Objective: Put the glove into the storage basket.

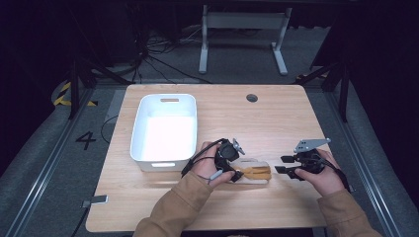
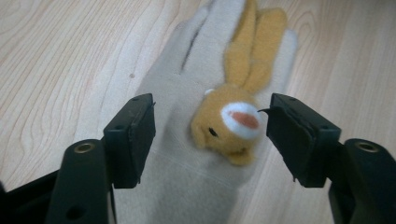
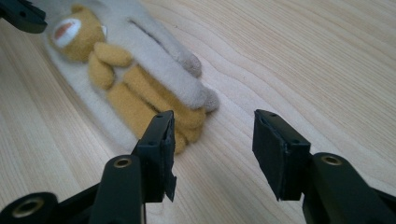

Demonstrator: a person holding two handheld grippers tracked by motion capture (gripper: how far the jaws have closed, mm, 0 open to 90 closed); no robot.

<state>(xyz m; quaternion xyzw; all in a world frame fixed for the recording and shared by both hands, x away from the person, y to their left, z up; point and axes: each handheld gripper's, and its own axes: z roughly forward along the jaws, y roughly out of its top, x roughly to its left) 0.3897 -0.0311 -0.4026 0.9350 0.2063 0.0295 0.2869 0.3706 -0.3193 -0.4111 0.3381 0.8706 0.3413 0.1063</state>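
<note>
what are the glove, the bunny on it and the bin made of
Glove: soft beige fleece or felt by its matte, napped surface.
Bunny: fuzzy tan plush with a white muzzle patch.
Bin: probably moulded white plastic, going by its smooth glossy walls and cut-out handles.

Overhead light is blowing out my white plastic bin (image 1: 163, 129) with glare, the room behind is sitting nearly black, and my close-ups are looking soft around the beige fleece glove (image 2: 187, 116).
</note>
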